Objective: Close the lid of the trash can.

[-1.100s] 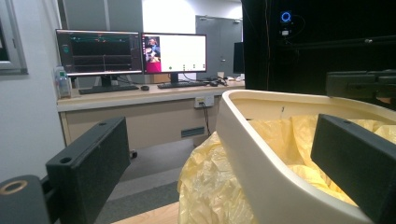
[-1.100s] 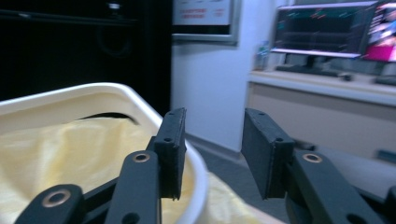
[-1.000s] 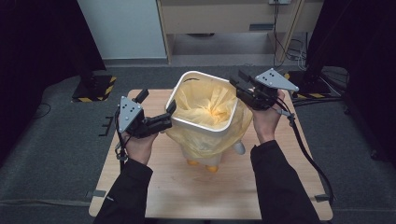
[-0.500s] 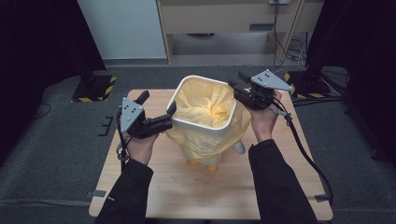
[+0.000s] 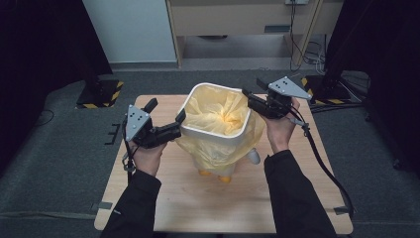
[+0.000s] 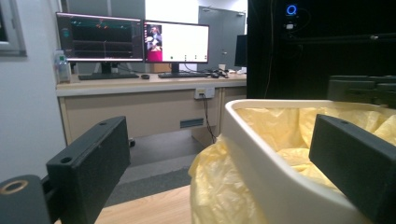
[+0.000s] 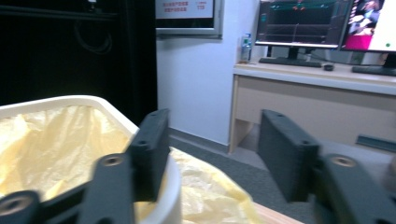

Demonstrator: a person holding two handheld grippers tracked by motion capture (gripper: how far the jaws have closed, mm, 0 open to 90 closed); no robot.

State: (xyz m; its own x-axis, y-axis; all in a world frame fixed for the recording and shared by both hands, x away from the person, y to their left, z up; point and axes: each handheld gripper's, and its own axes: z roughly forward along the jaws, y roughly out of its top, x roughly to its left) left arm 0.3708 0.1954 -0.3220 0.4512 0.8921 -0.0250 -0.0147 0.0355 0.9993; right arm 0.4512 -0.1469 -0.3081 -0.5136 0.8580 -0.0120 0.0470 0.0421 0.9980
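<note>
Bin [image 5: 216, 130] with yellow liner [image 5: 218, 115]: both tongs [image 5: 179, 121] [image 5: 246, 97] gape wide astride its rim; gripper views reveal monitors [image 6: 99, 37].

place: lab/office | evidence: desk [image 6: 140, 86] with monitors [image 6: 133, 39], black curtains [image 5: 44, 44]

Dim room, light falling from above onto the table [image 5: 163, 203]; right gripper [image 7: 210, 154] close-up looks soft, perhaps motion blur.

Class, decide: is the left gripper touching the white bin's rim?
Cannot tell. In the left gripper view, the left gripper stands open astride the white bin rim, with no contact or gap plainly visible.
</note>
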